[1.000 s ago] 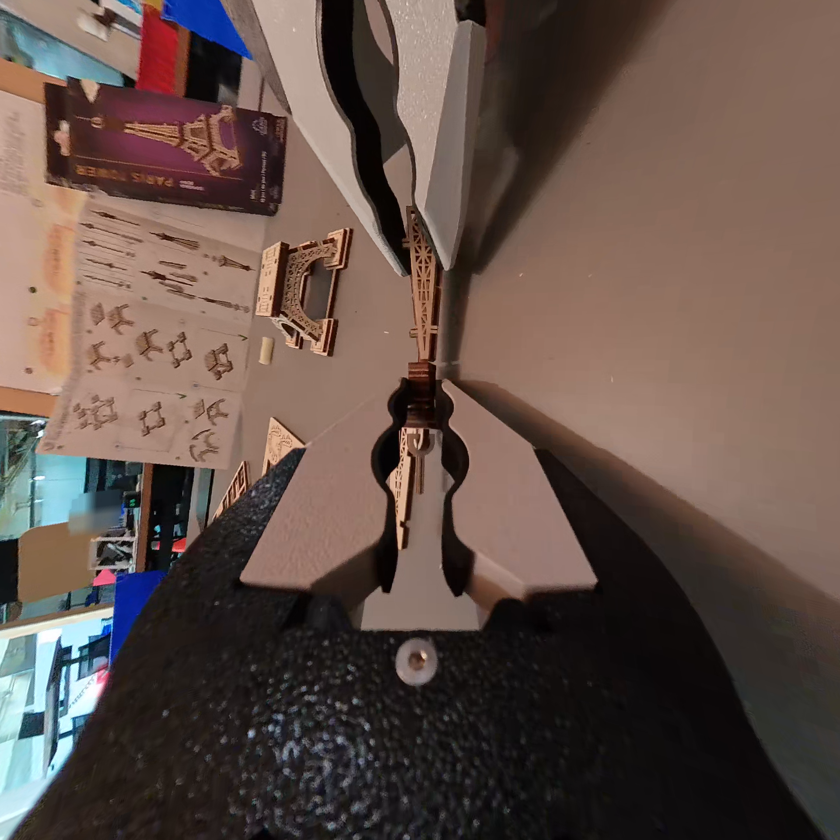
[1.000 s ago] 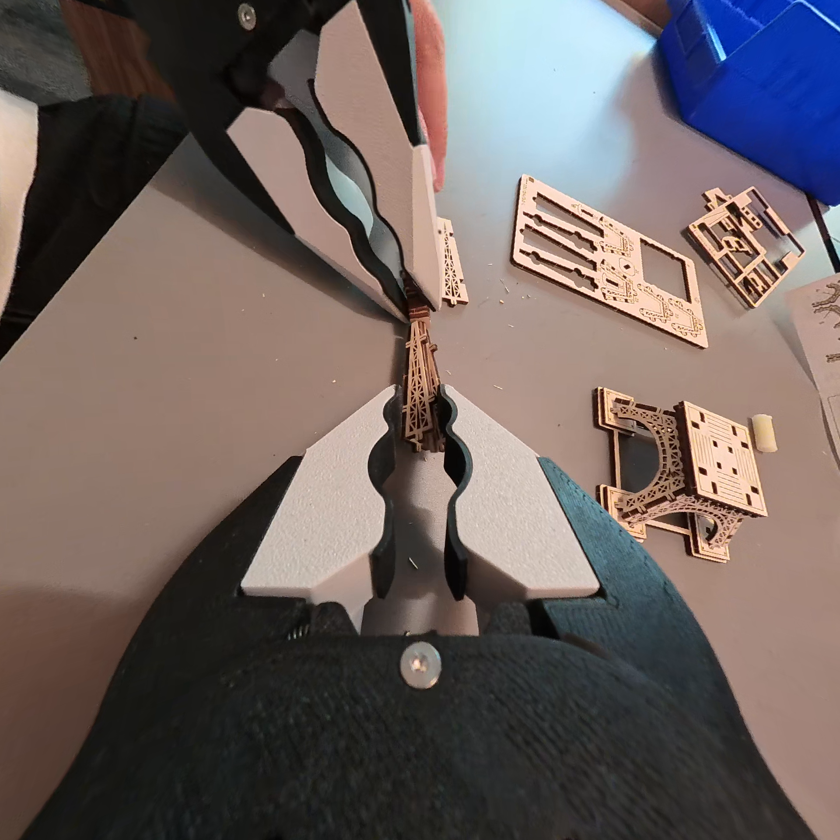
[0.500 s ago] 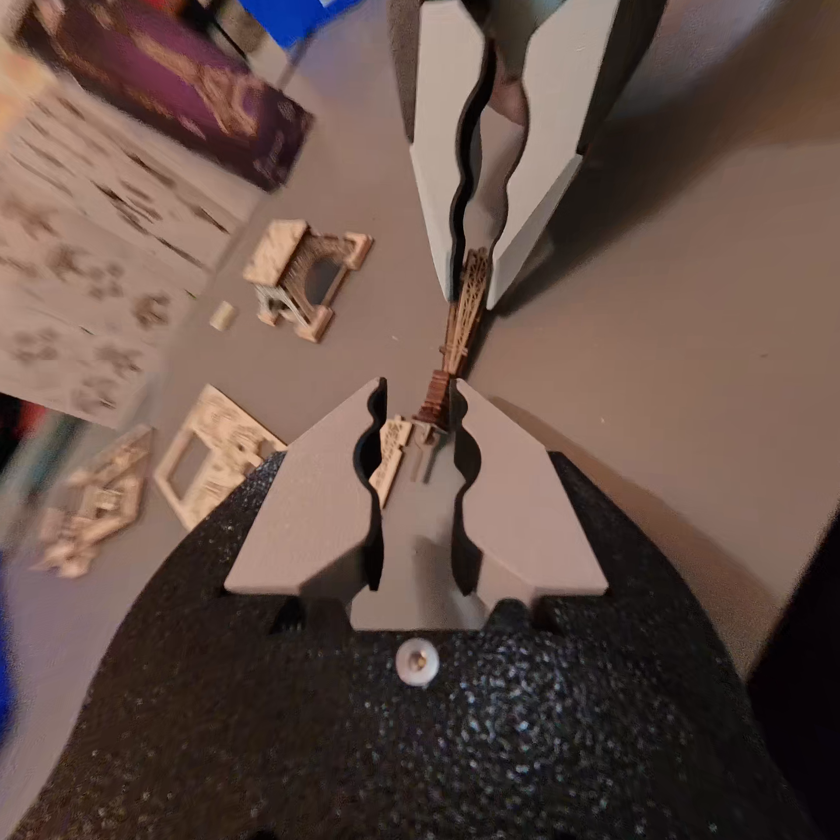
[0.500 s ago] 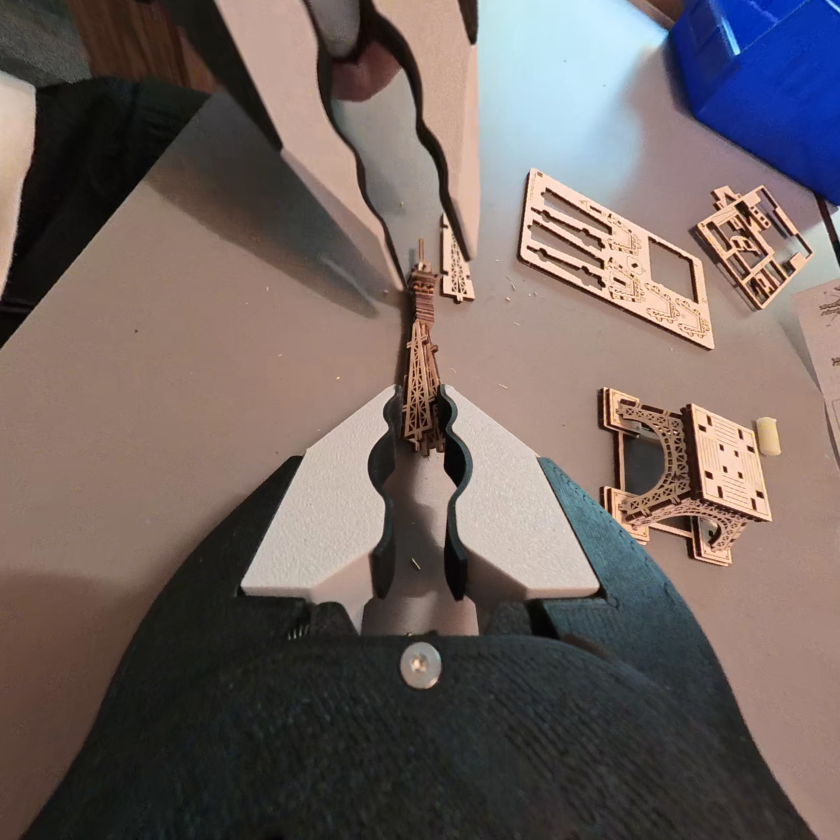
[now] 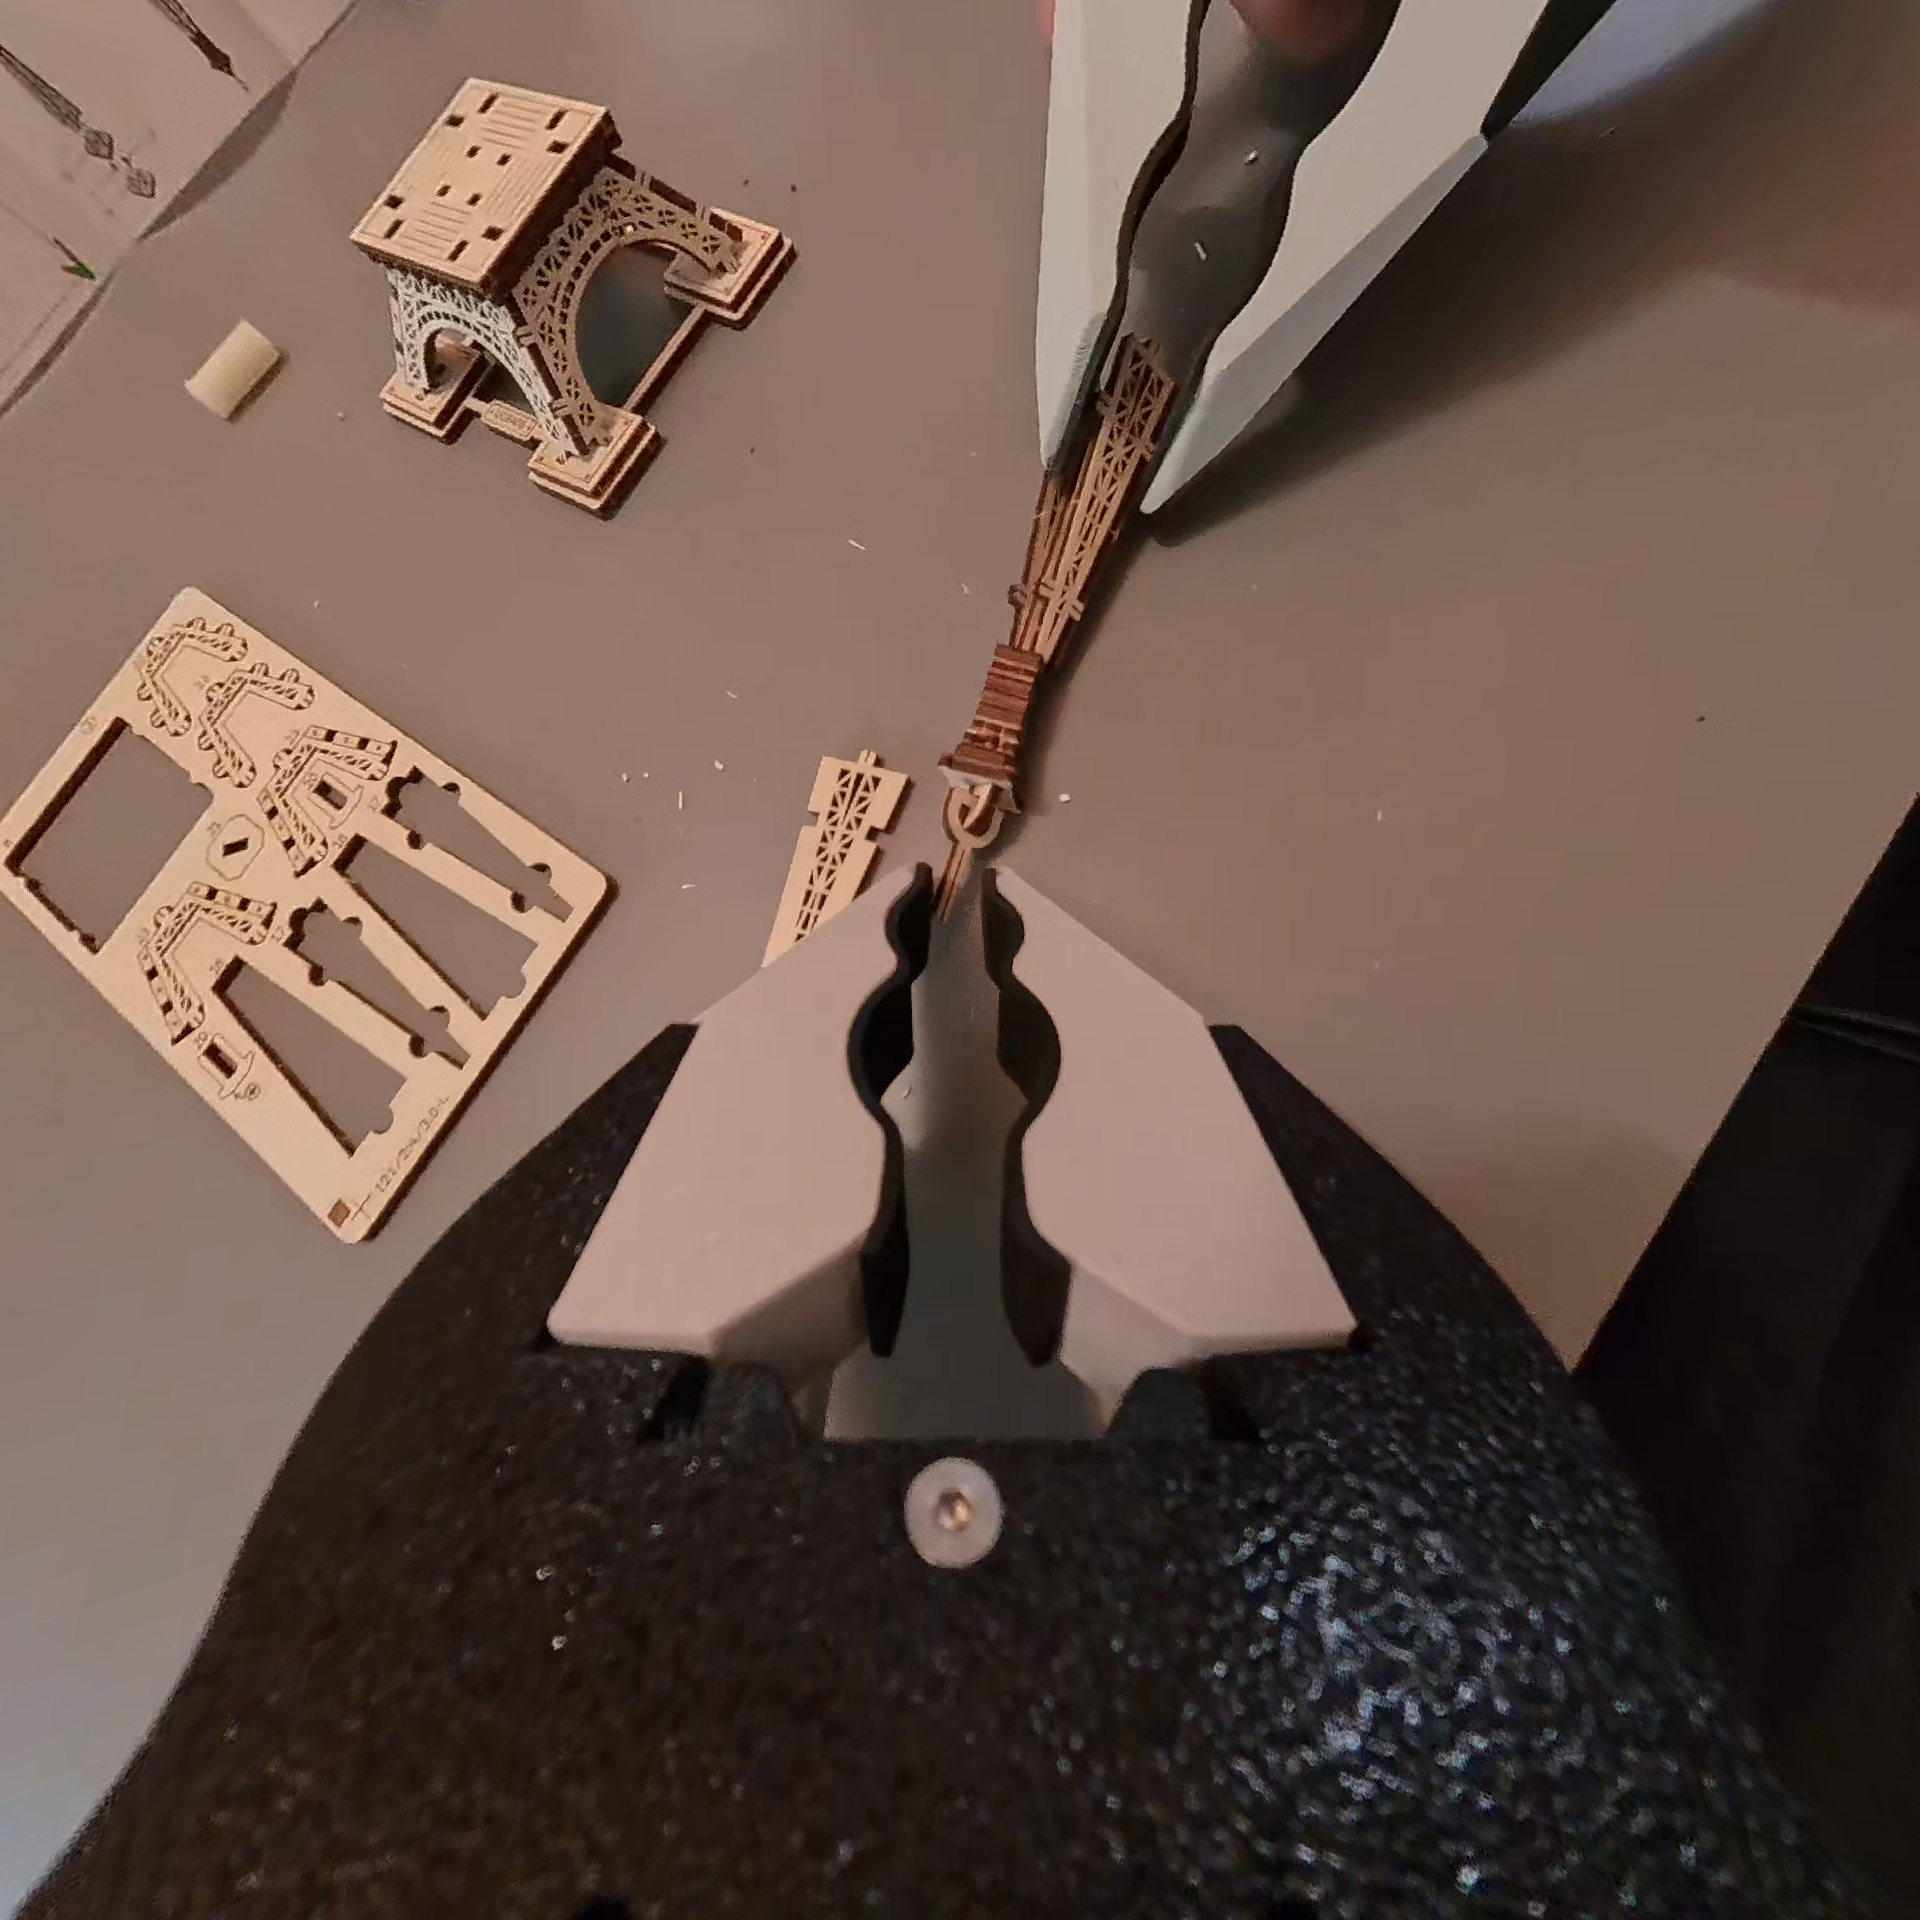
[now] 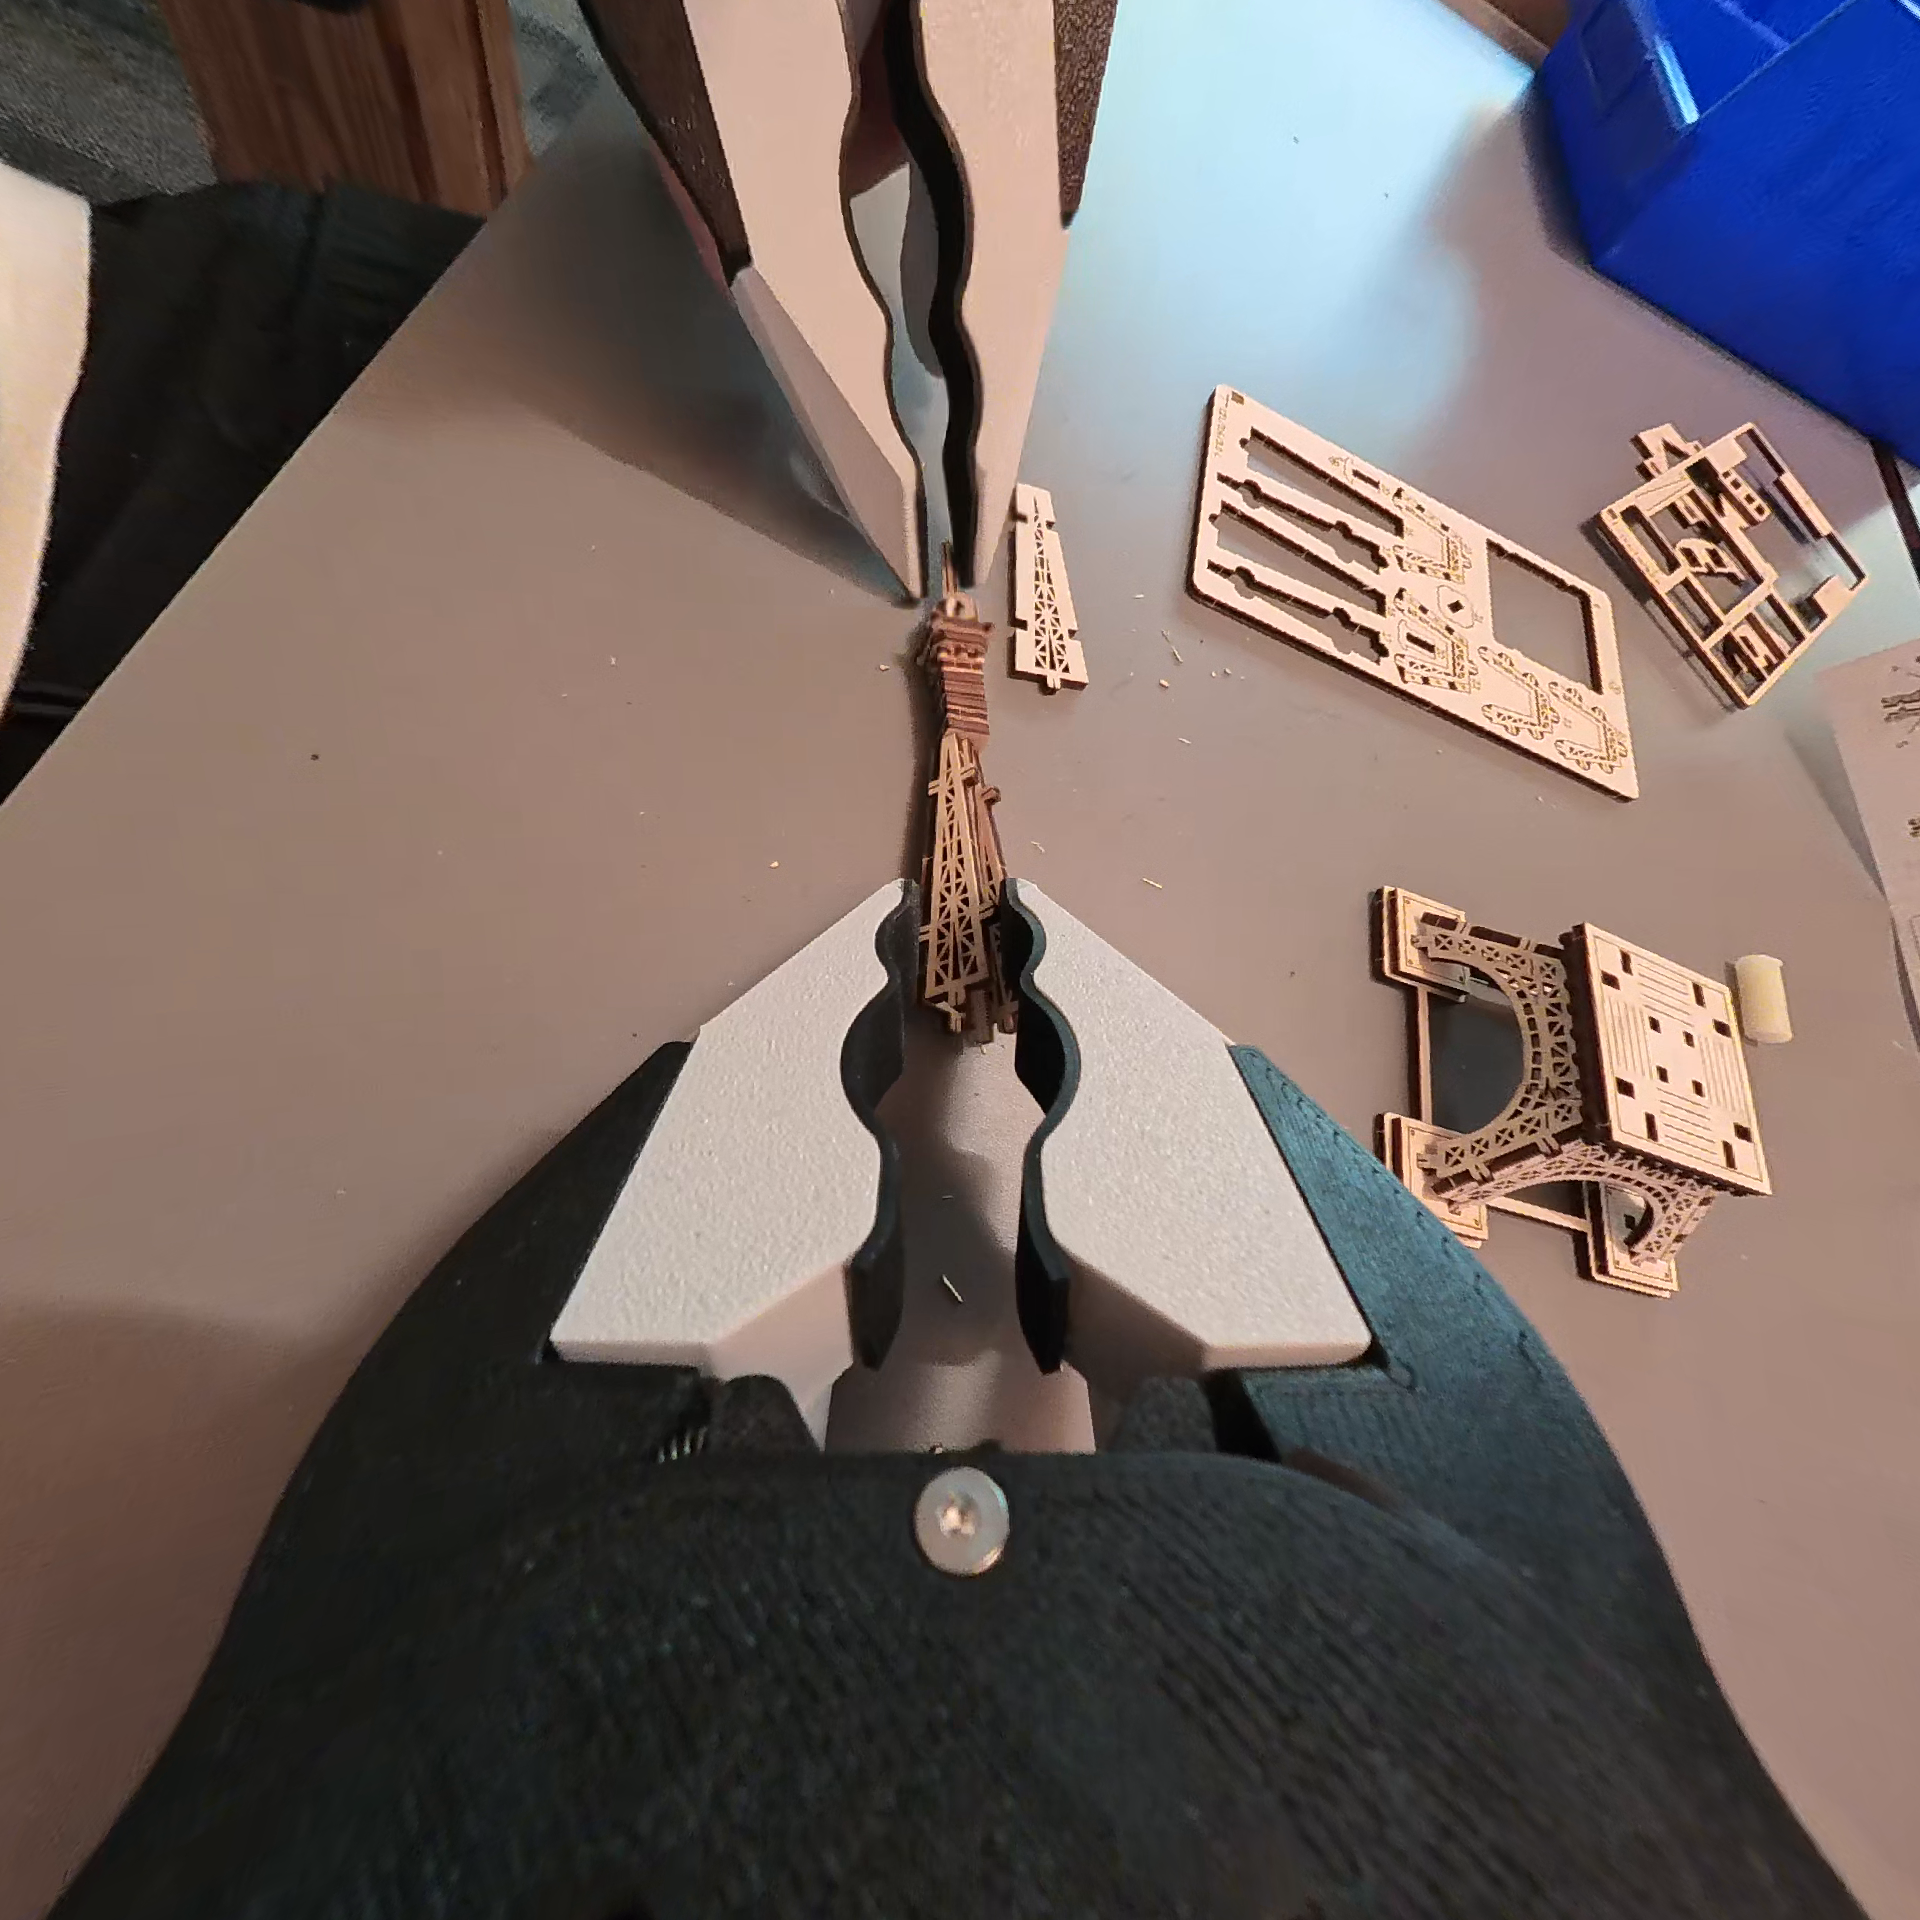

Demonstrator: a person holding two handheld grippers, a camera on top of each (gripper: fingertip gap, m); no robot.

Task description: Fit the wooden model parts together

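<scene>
Slender laser-cut wooden tower spire (image 6: pixel 961 831) (image 5: pixel 1081 540), latticed and tapering to a stacked darker cap and thin antenna, hangs just over the grey matte table (image 6: pixel 416 779) (image 5: pixel 1455 727). We note the right gripper (image 6: pixel 961 904) (image 5: pixel 1117 457), pale grey fingers with wavy black rubber pads, clamped on the spire's wide lower end. The left gripper (image 5: pixel 956 878) (image 6: pixel 948 540) faces it; its fingers are nearly closed with a narrow gap, the antenna tip sitting right at that gap. We cannot tell whether the pads touch it.

Just beside the spire tip lies a flat lattice wooden strip (image 5: pixel 836 852) (image 6: pixel 1044 592), partly hidden under the left gripper in the left wrist view. Further out: a rectangular plywood sheet with punched-out slots (image 5: pixel 270 894) (image 6: pixel 1403 582), an assembled arched wooden tower base with a square slotted deck (image 5: pixel 551 291) (image 6: pixel 1558 1081) lying on its side, a small cream cylinder (image 5: pixel 234 369) (image 6: pixel 1761 997) beside it. A smaller leftover wooden frame (image 6: pixel 1730 561) and a blue plastic bin (image 6: pixel 1766 187) lie beyond. Wood specks dot the table.

Against one second ago: then the left fingers gripped the spire's dark cap; half a second ago they had parted. Now they have backed off to the antenna and narrowed again. The right grip is unchanged.
</scene>
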